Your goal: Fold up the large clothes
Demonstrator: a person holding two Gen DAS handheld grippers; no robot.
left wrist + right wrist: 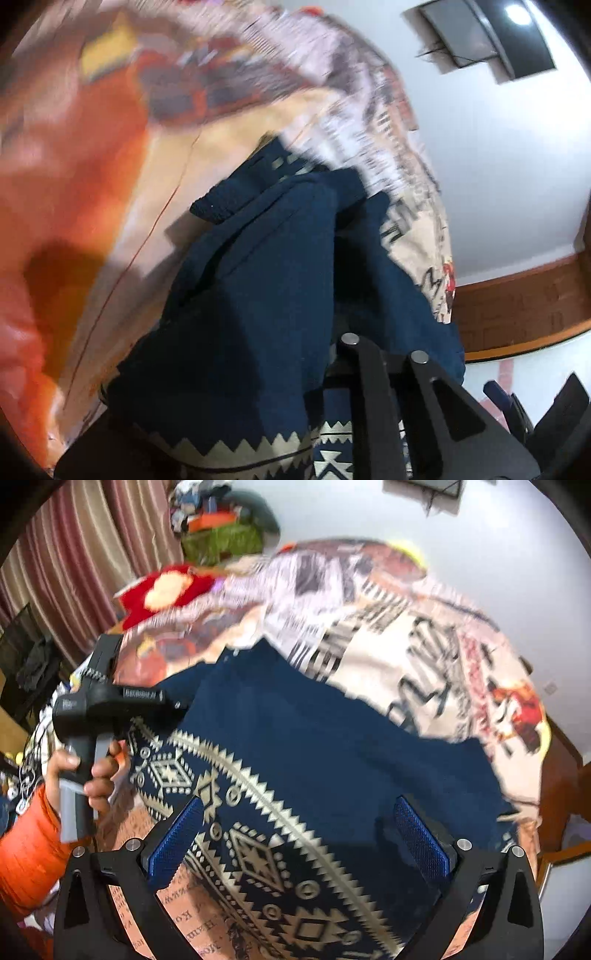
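**A:** Your right gripper [299,834] is spread wide, its blue textured pads [176,840] standing apart above the navy knitted garment with the cream zigzag and diamond pattern [295,760]. The garment lies on the printed bedspread in cream, orange and black [424,657].

**B:** And my left?

**A:** The right wrist view shows it from outside — your left gripper [177,703] reaches in at the garment's left edge, your left hand [92,775] around its grey handle, orange sleeve [26,853] below. Its own camera shows what the other cannot: navy fabric [266,295] bunched and draped right over the black finger arms [373,398]. It looks clenched on the cloth, but the tips are buried, so I cannot tell for sure.

**B:** What's around me?

**A:** Striped pink-and-beige curtains [92,546] at upper left, a red cushion with a pale yellow patch [166,587] at the far end of the bed, a heap of mixed clothes with a green piece [221,535] beyond it, and a white wall [480,535]. The left view adds a dark wall-mounted screen [487,40] and a brown brick-patterned band [517,310] low on the wall.

**B:** Any writing?

**A:** Printed letters on the bedspread near your right gripper — too blurred and turned to read.
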